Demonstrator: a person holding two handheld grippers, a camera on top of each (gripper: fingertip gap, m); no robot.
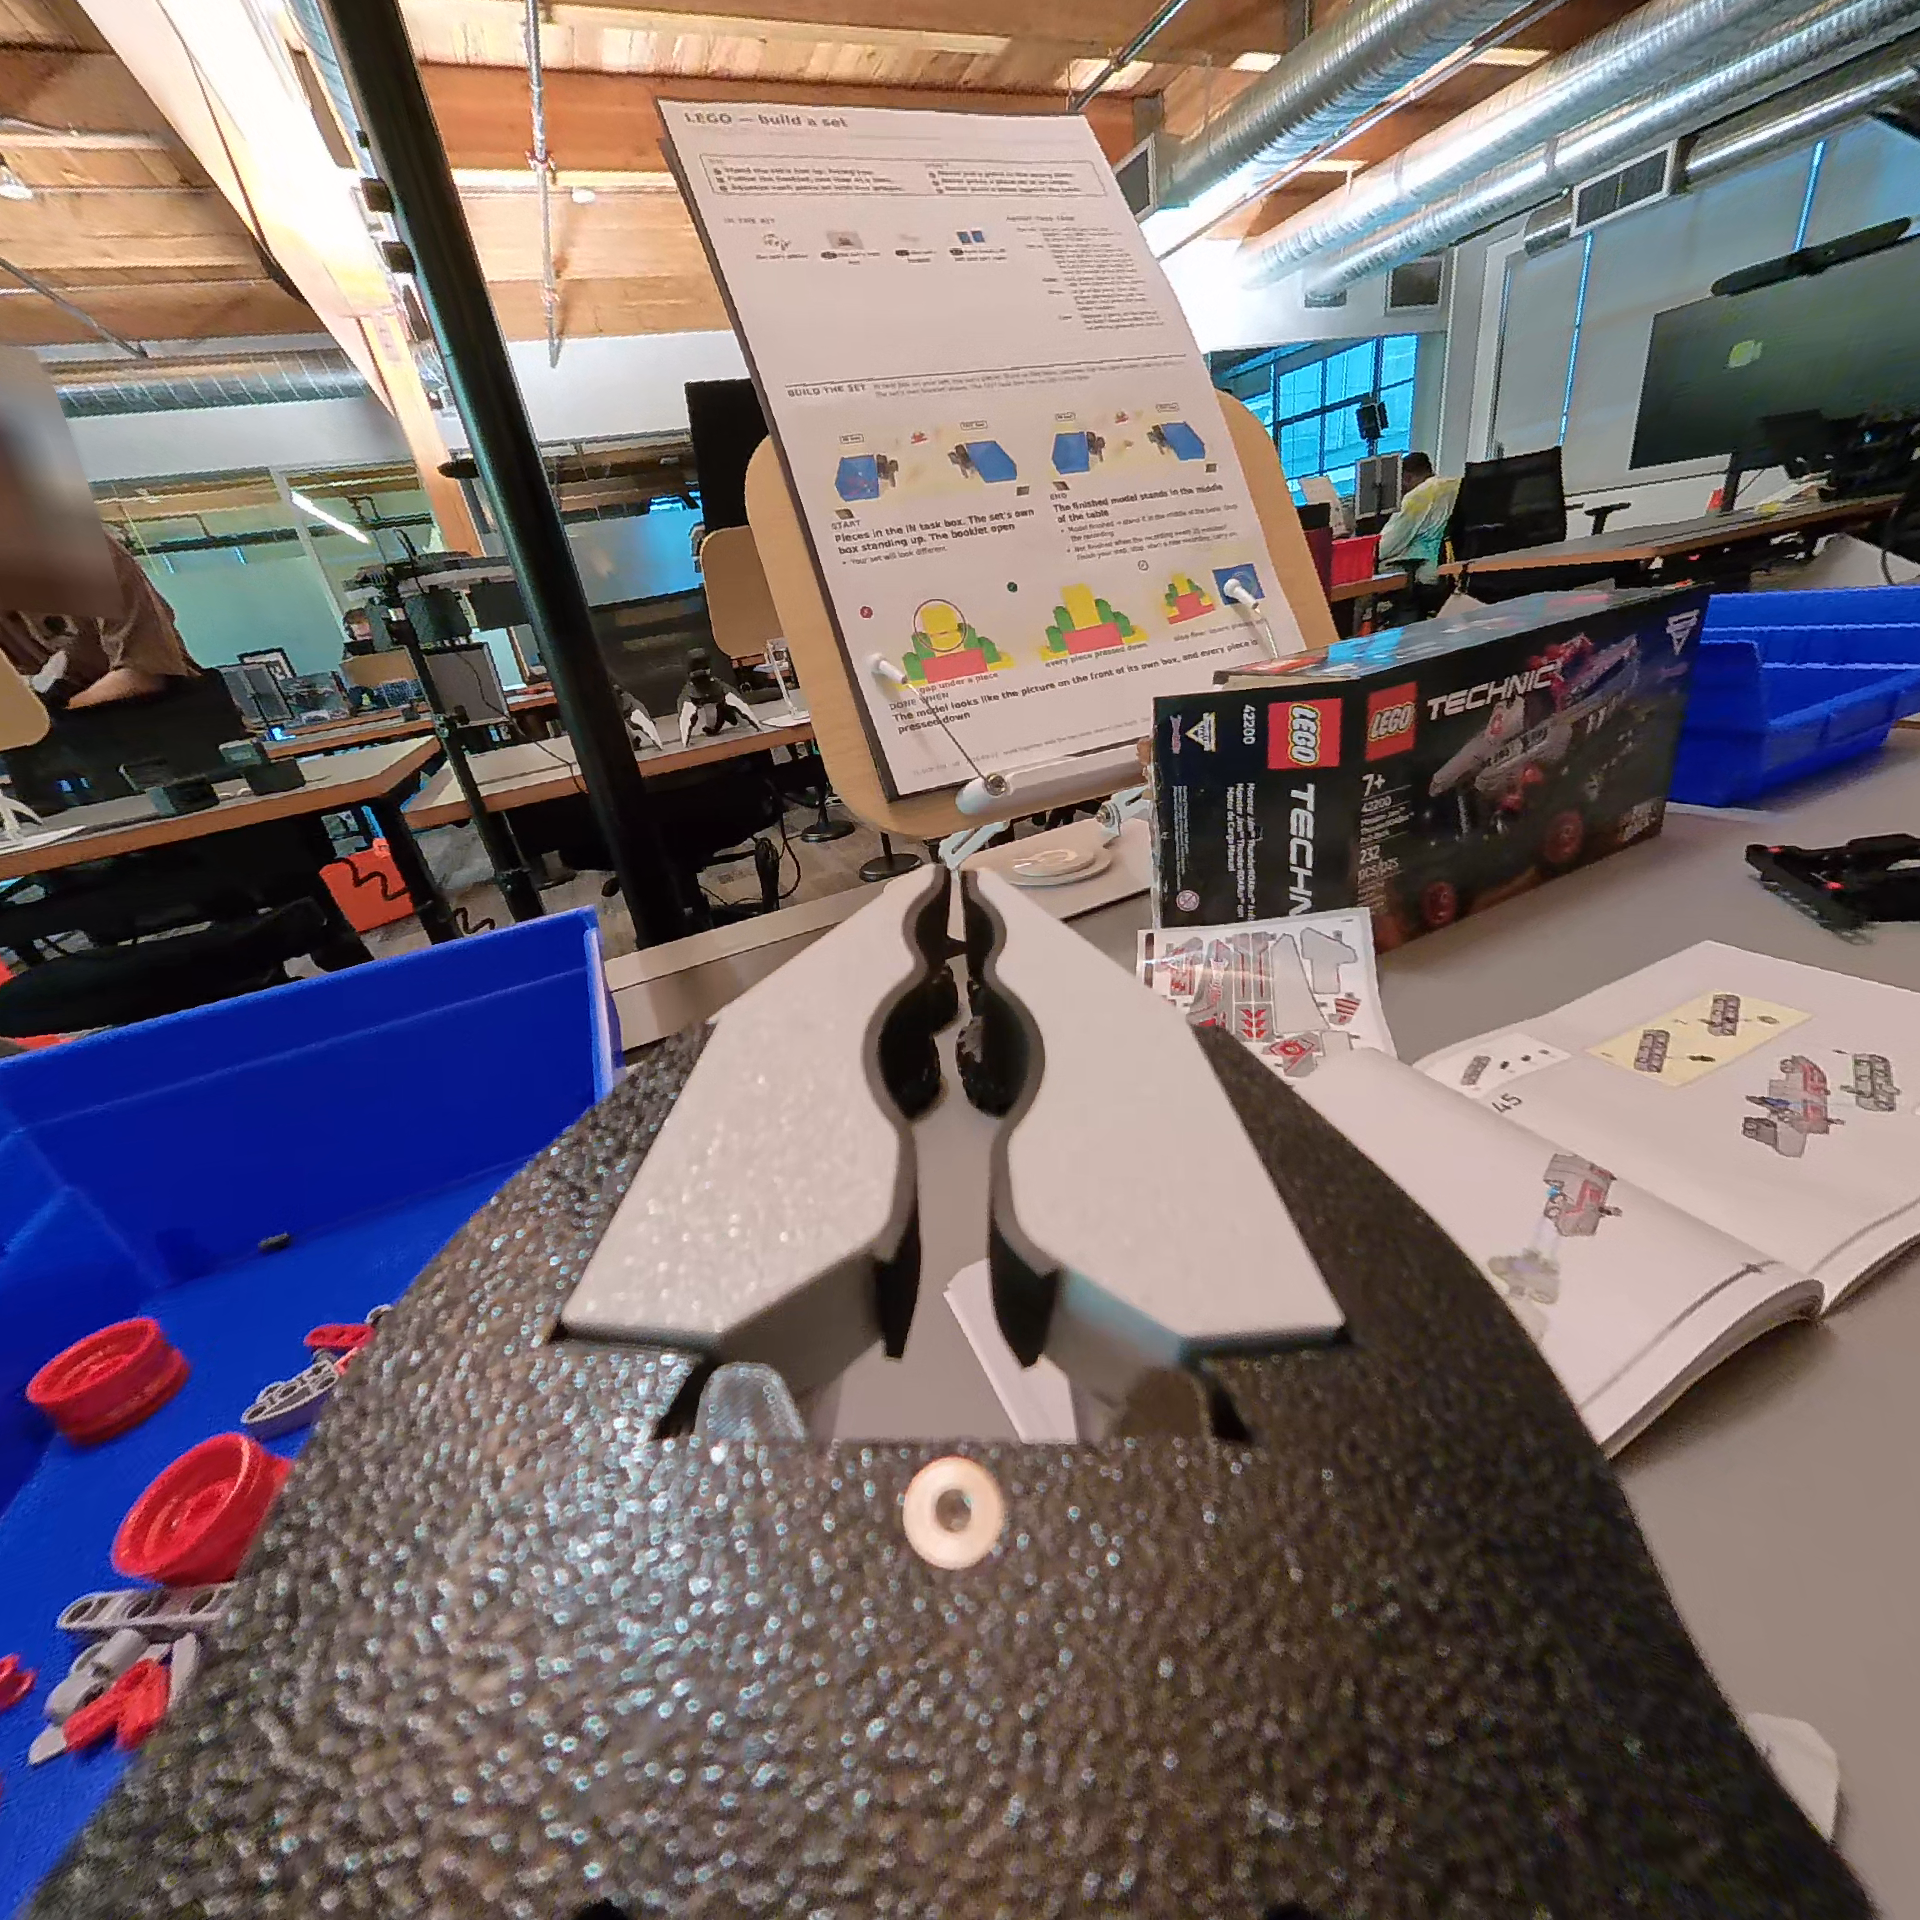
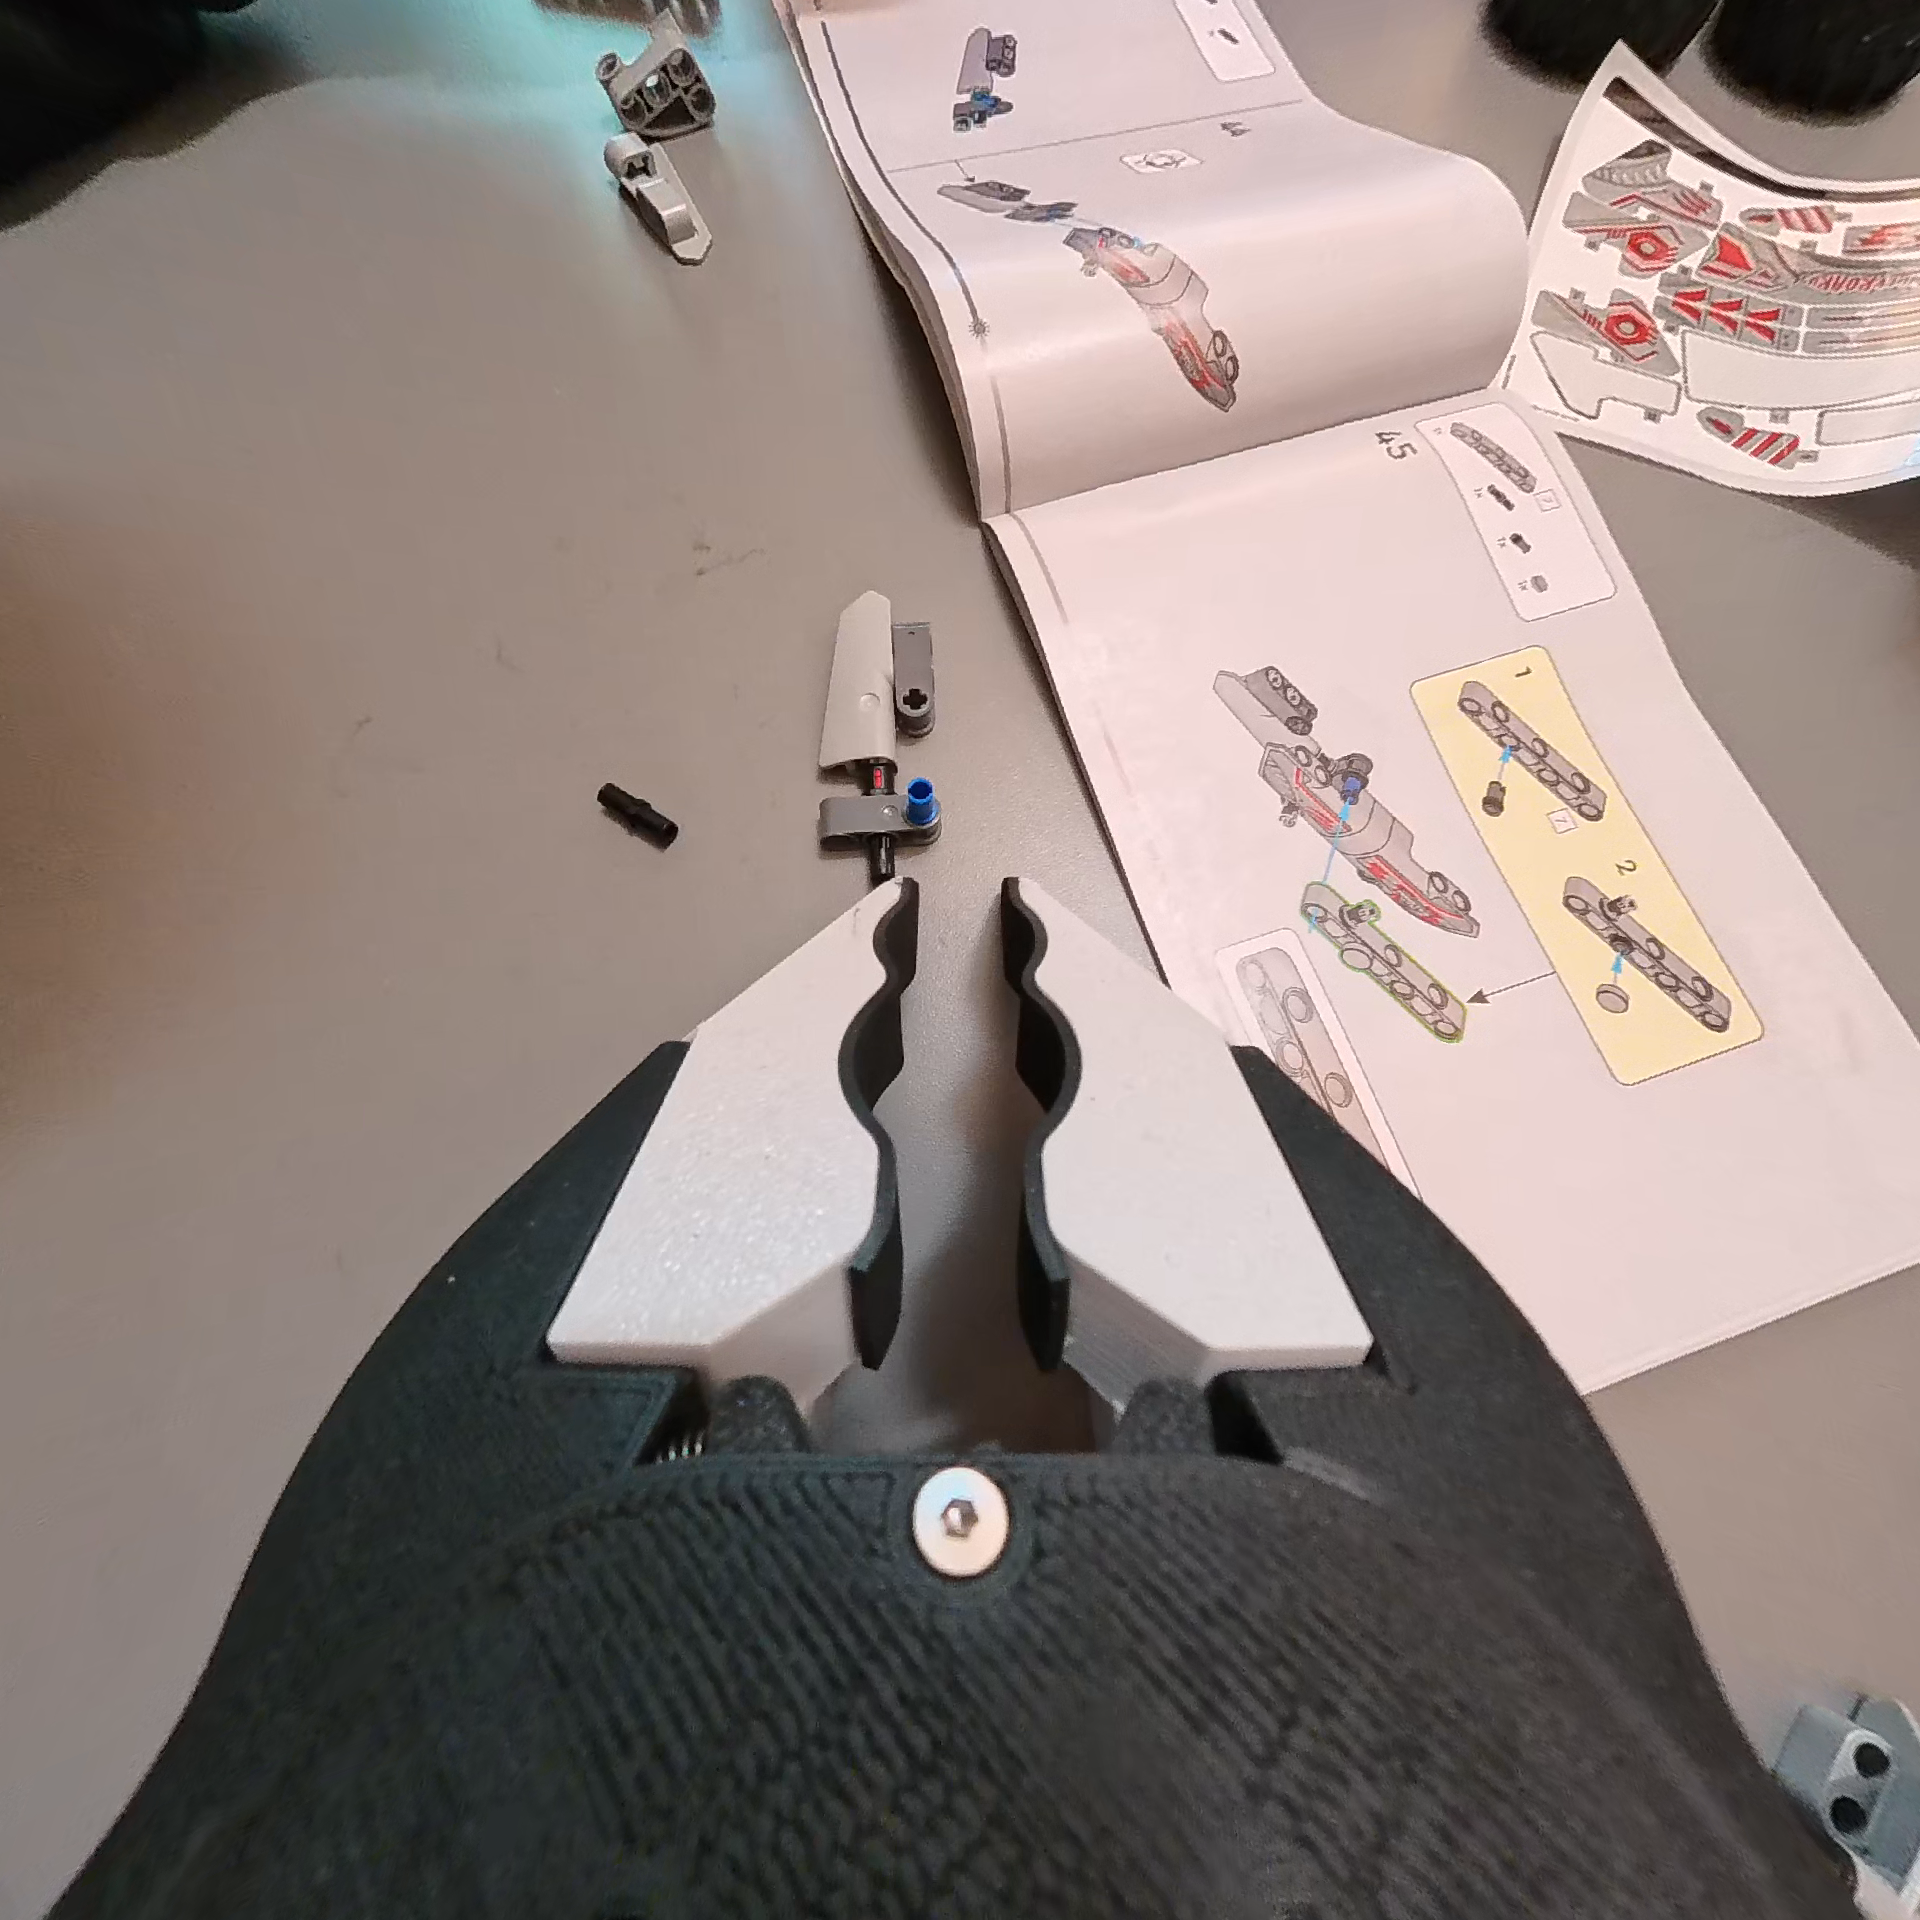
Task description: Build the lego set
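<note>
The left gripper (image 1: pixel 961 894) is raised, fingertips pinched on a small black part (image 1: pixel 971 1023). The right gripper (image 2: pixel 958 894), parted and empty, points down at the small grey-and-blue assembly (image 2: pixel 878 743) lying on the grey table (image 2: pixel 364 520) beside the open booklet (image 2: pixel 1455 831).

Two red wheels (image 1: pixel 156 1444) lie in one blue bin (image 1: pixel 312 1091) at the lower left of the left wrist view; a second blue bin (image 1: pixel 1808 696) sits at the right edge. There is one set box (image 1: pixel 1423 769), one open booklet (image 2: pixel 1455 831), one sticker sheet (image 2: pixel 1745 291), one loose black pin (image 2: pixel 637 817), and two separate grey pieces (image 2: pixel 655 156) at the upper left of the right wrist view.
</note>
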